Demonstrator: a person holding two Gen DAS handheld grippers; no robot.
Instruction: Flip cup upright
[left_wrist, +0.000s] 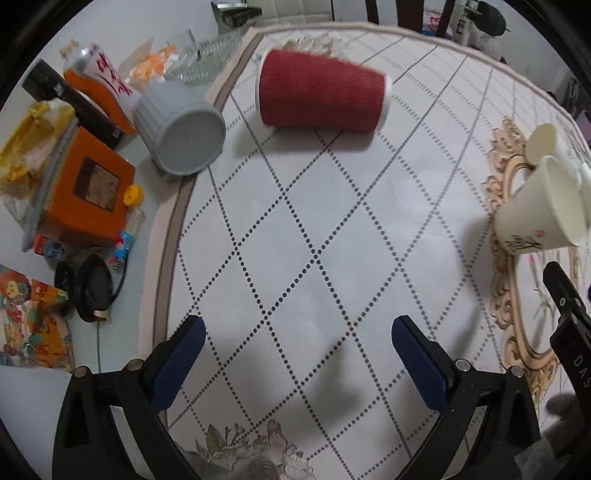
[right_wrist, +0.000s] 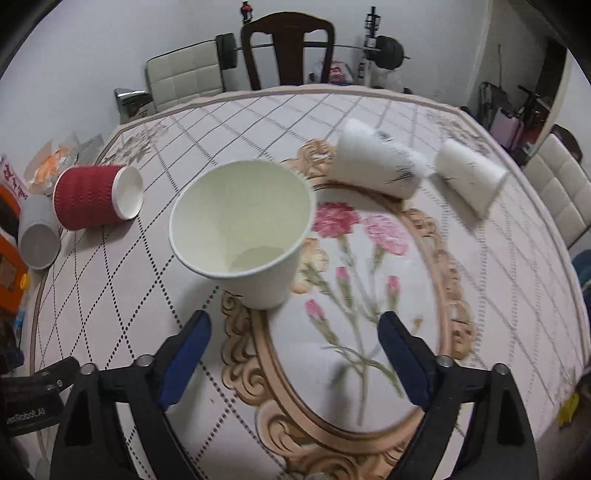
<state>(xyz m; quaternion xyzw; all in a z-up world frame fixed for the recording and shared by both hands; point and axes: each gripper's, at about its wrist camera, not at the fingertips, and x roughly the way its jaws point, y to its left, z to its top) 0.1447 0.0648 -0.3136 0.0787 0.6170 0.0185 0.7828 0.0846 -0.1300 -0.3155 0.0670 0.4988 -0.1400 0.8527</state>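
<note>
A red ribbed paper cup (left_wrist: 320, 96) lies on its side on the patterned tablecloth (left_wrist: 332, 240), far ahead of my open, empty left gripper (left_wrist: 298, 341). It also shows in the right wrist view (right_wrist: 90, 196), at the left, mouth to the right. A white paper cup (right_wrist: 245, 229) stands upright, mouth up, just ahead of my open, empty right gripper (right_wrist: 294, 332); it also shows in the left wrist view (left_wrist: 543, 210). Two more white cups (right_wrist: 380, 166) (right_wrist: 469, 177) lie on their sides farther back.
A grey ribbed cup (left_wrist: 179, 129) lies on its side at the cloth's left edge. Boxes, packets, a black lid and small bottles (left_wrist: 85, 184) crowd the table's left side. A glass bowl (left_wrist: 207, 55) sits behind. A wooden chair (right_wrist: 288, 48) stands at the far side.
</note>
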